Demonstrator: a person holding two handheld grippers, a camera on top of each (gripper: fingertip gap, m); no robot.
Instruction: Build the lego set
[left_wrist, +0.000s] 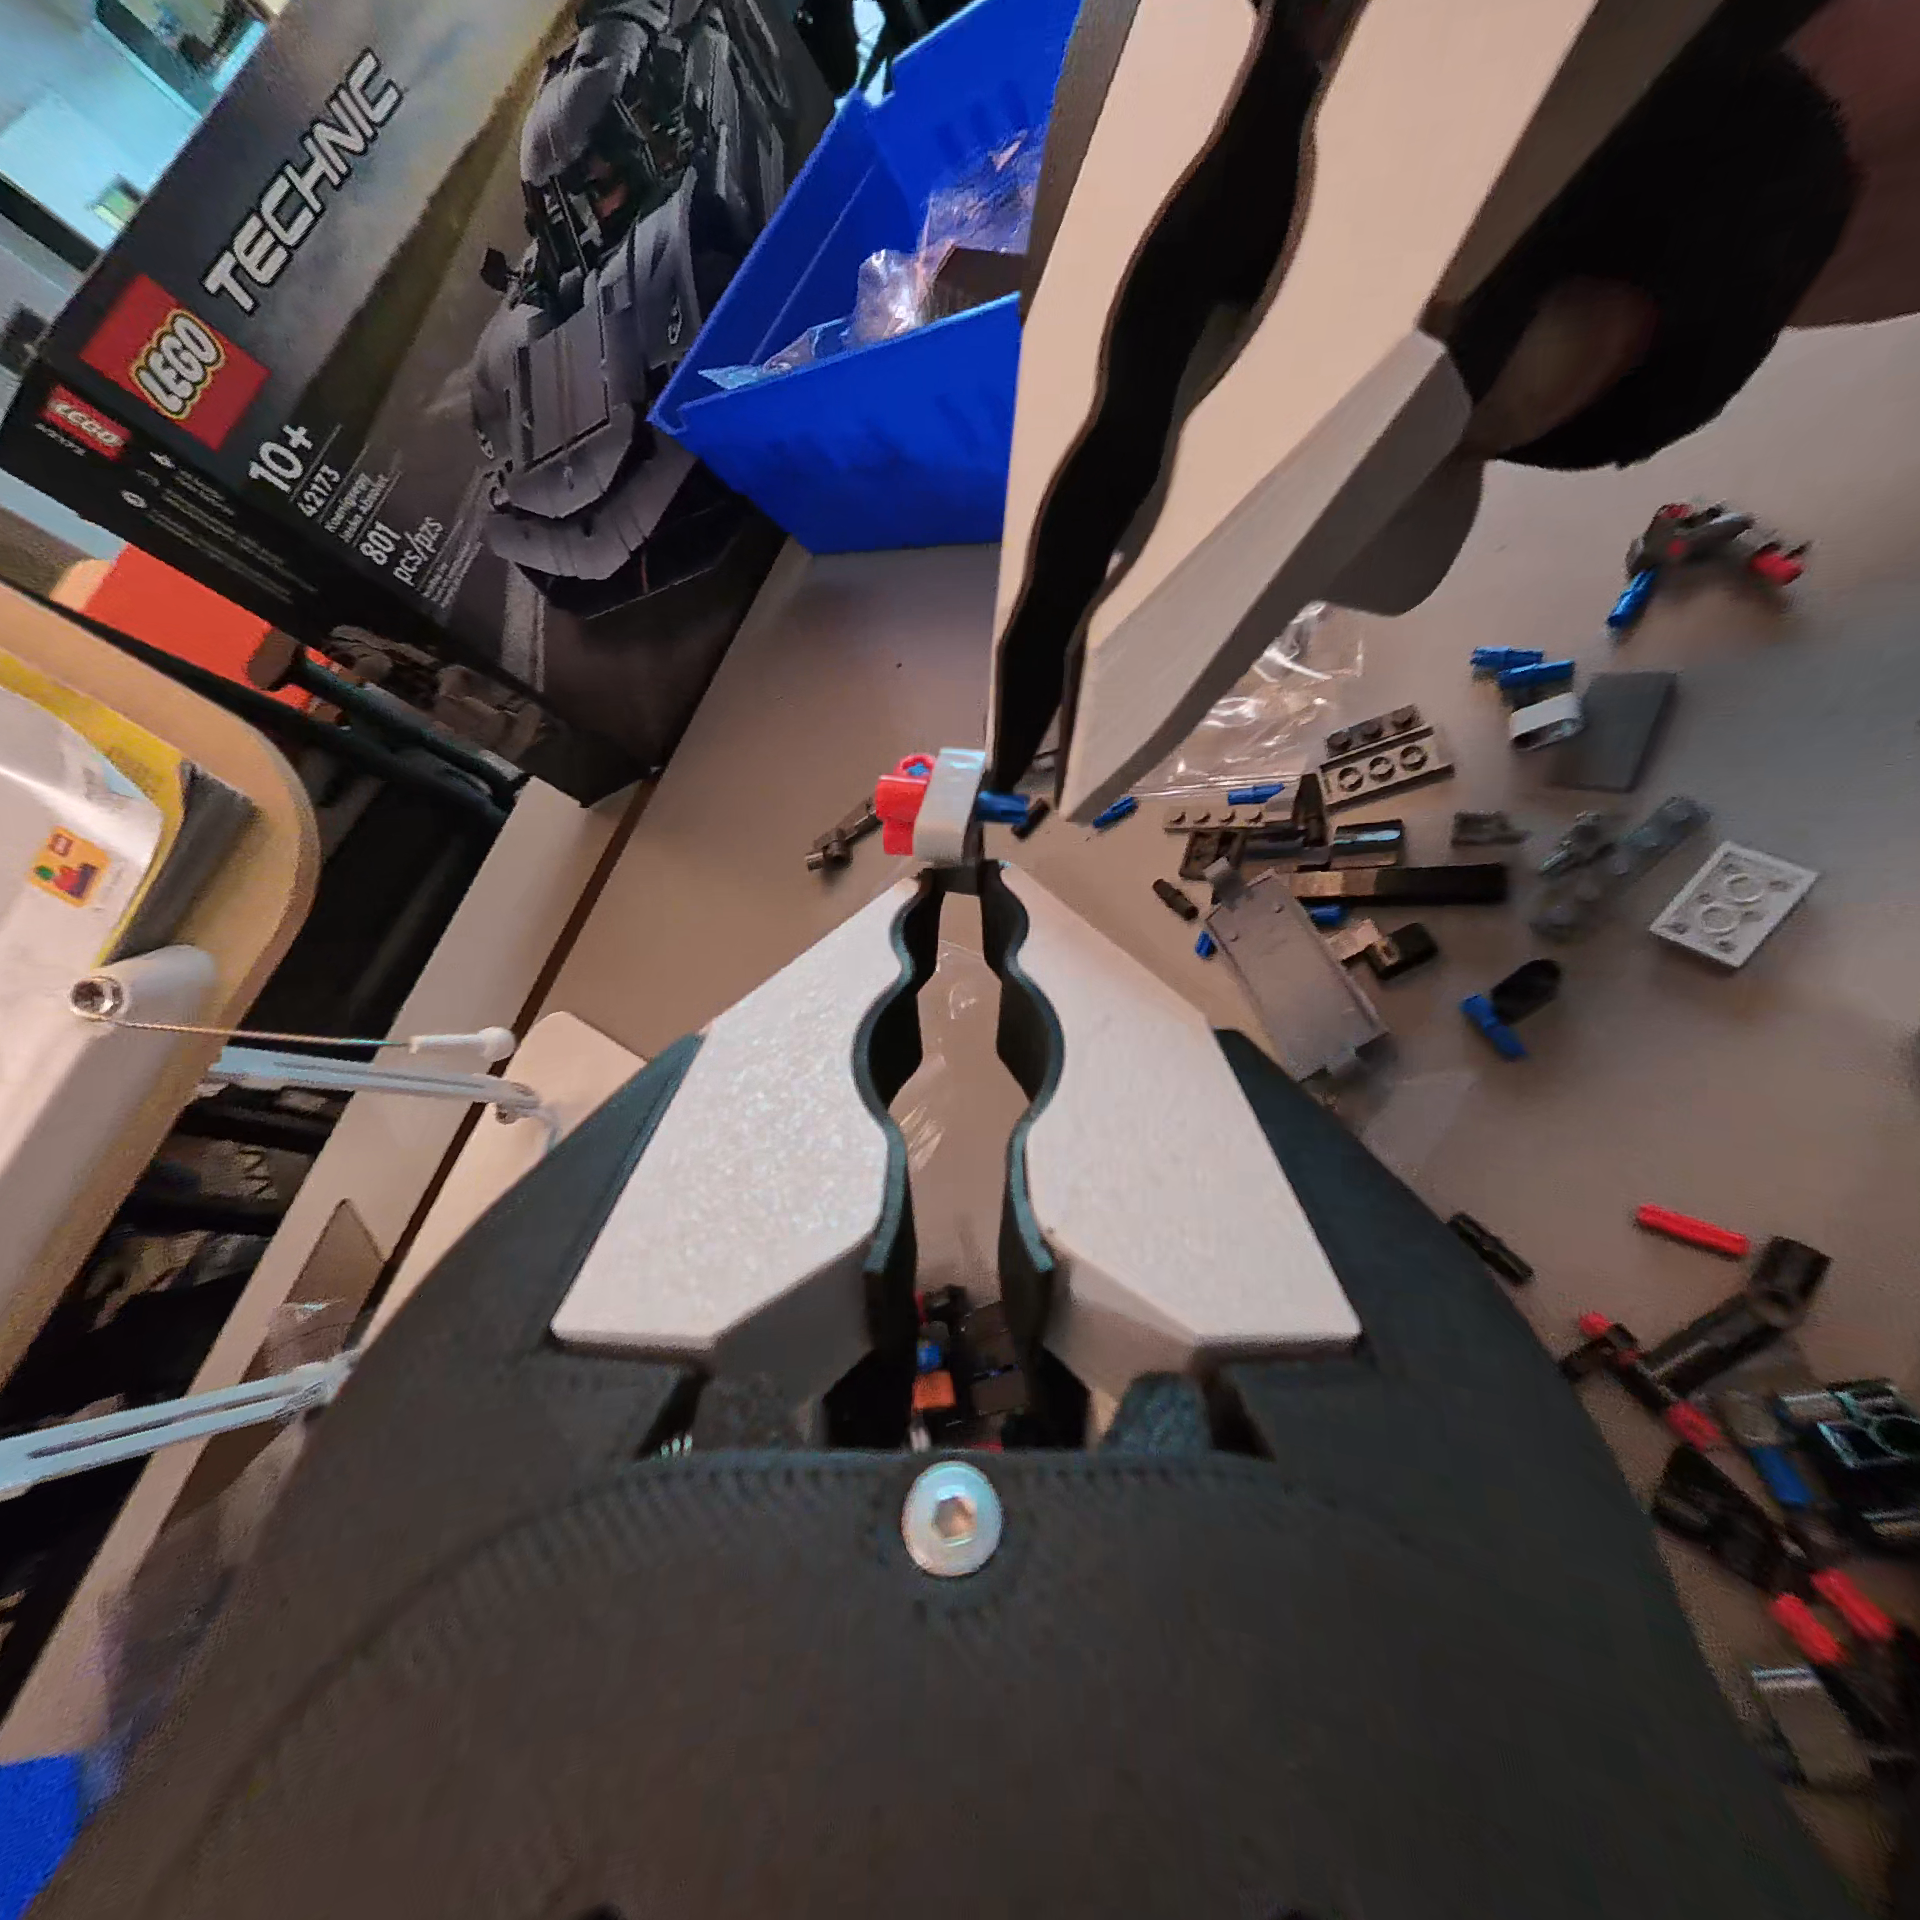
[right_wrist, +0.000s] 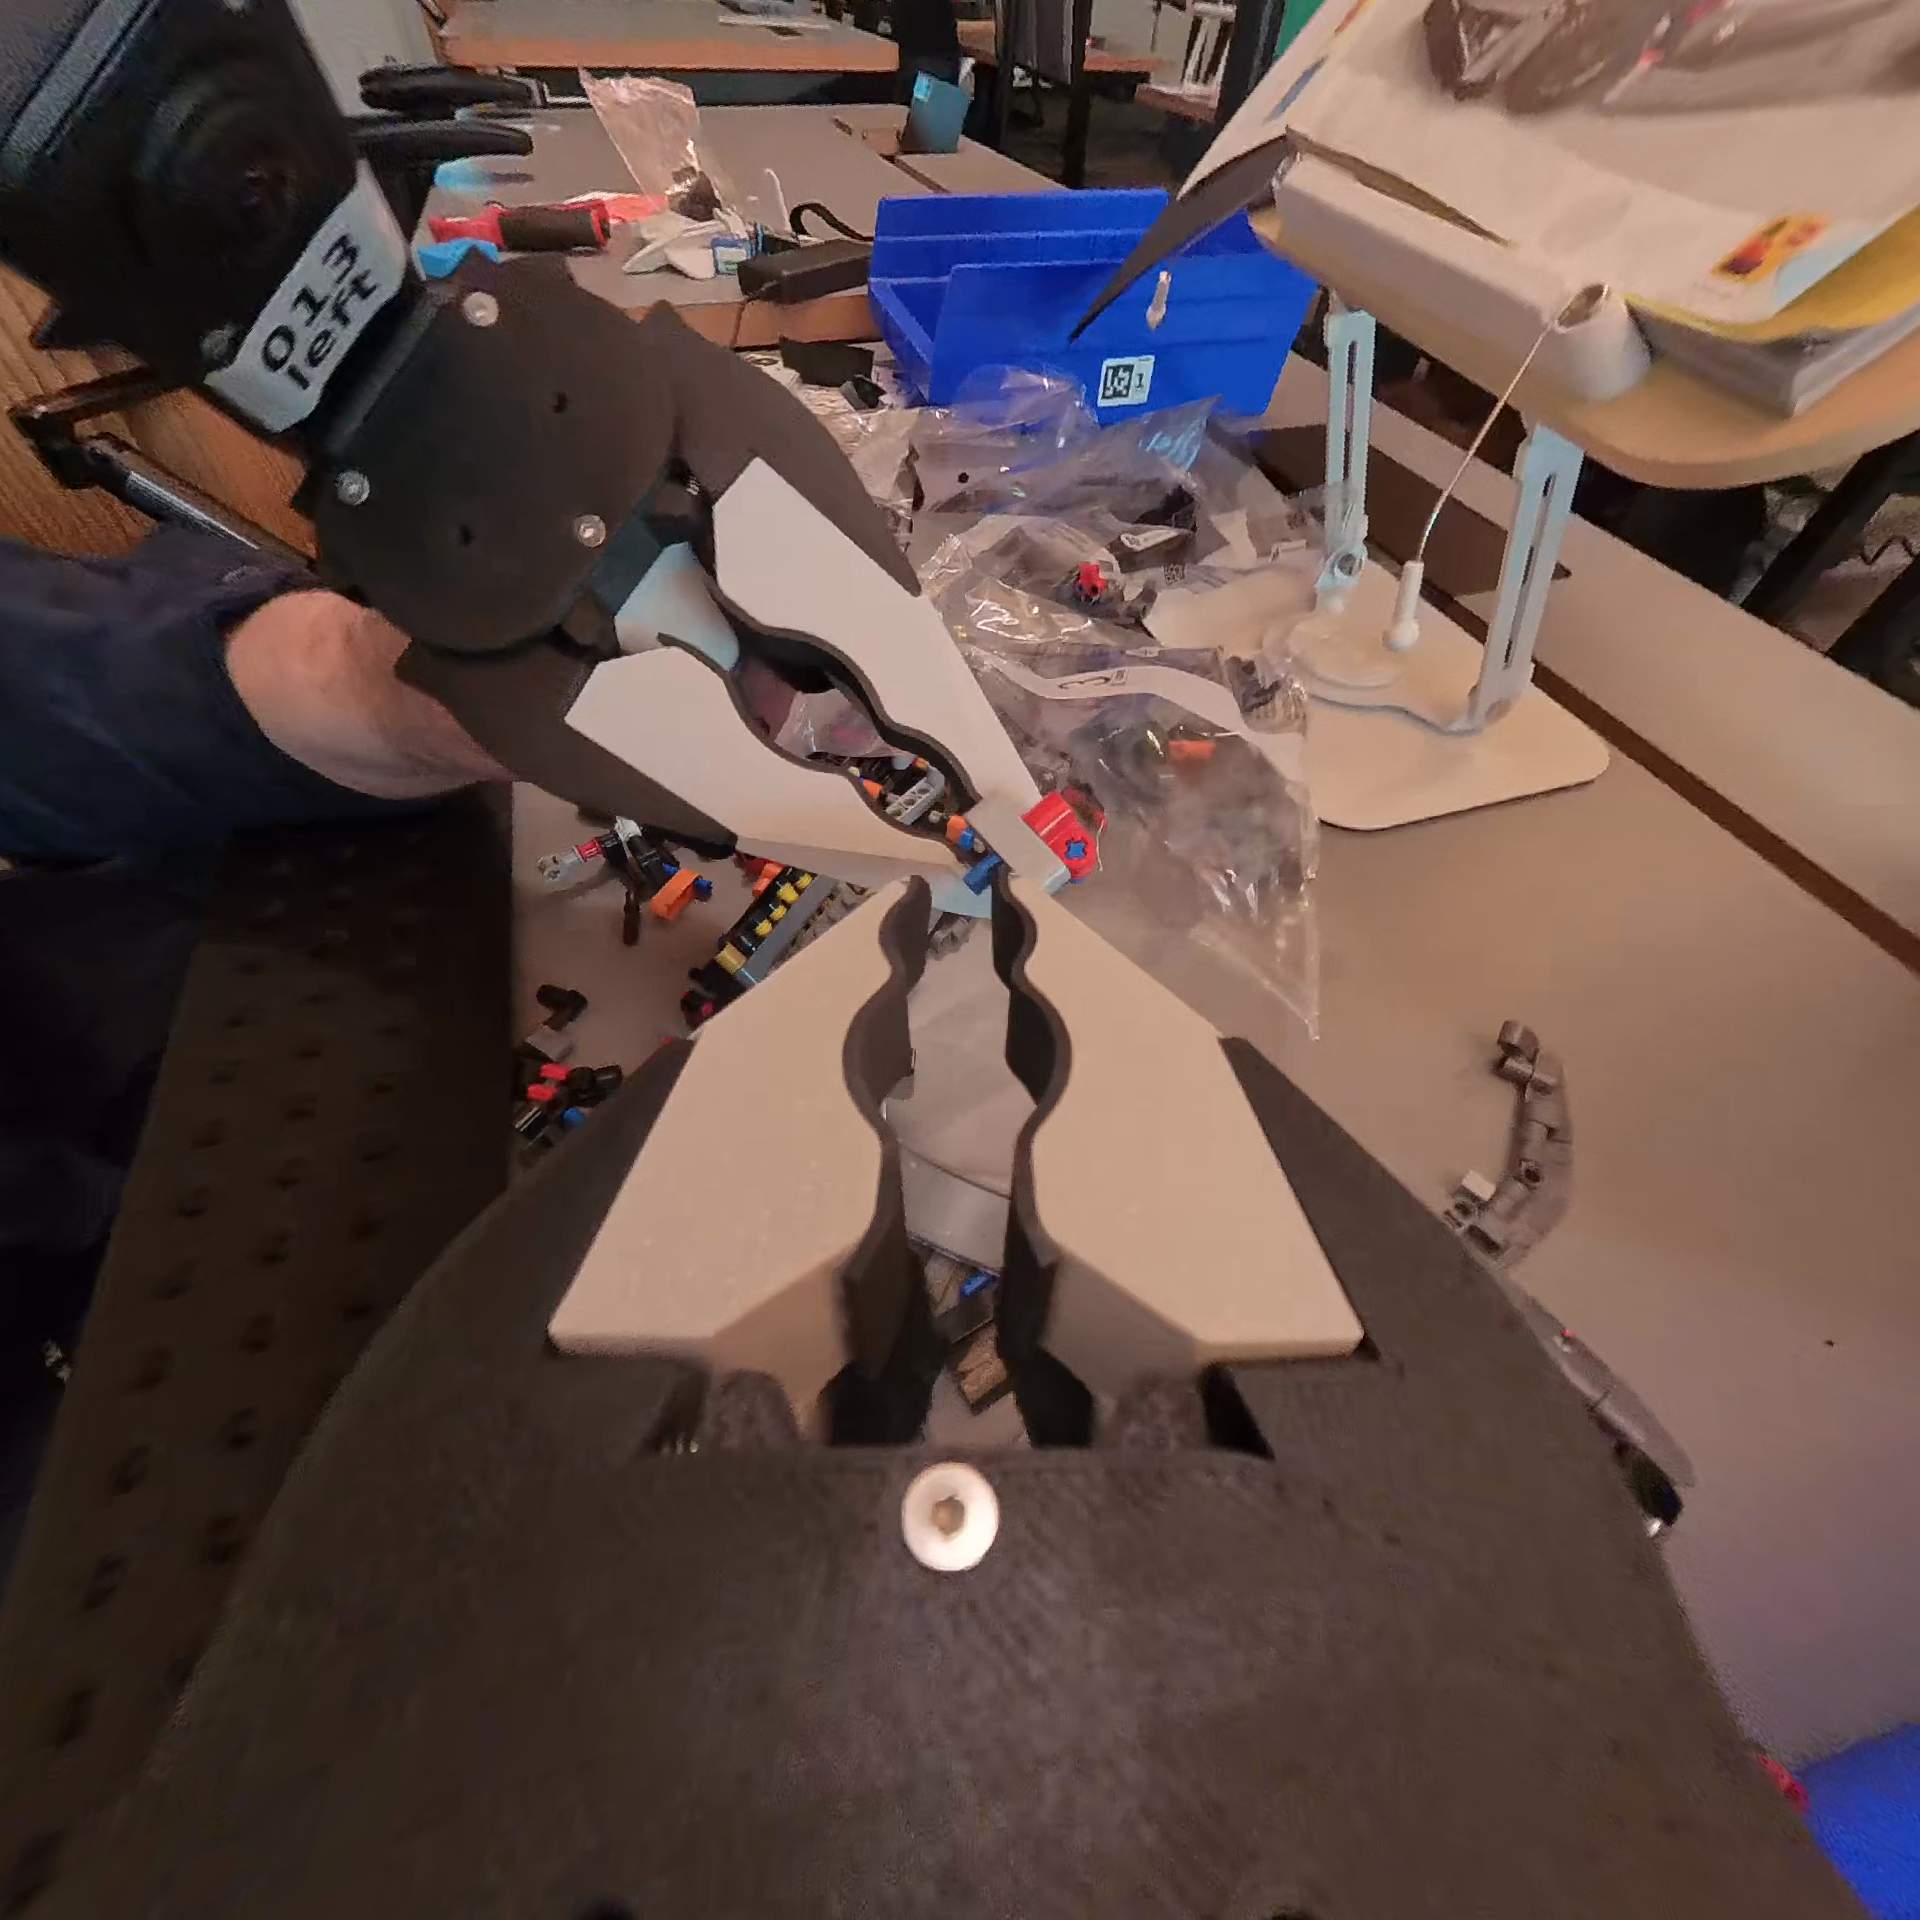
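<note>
grey beam (left_wrist: 954, 808) pinched between left gripper (left_wrist: 961, 878), right gripper (left_wrist: 1023, 800) tips

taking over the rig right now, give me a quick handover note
Left hand-held gripper: shut on the small assembly, a light grey beam with a red connector and a blue pin, held above the table.
Right hand-held gripper: tips closed at the blue pin end of that assembly; whether it grips the pin is hard to tell.
Loose parts lie scattered on the table; more sit in clear bags in front of the blue bin.
Done: only this small sub-assembly is visible as started.
Left: seat the pin, then likely most of the build.
</note>
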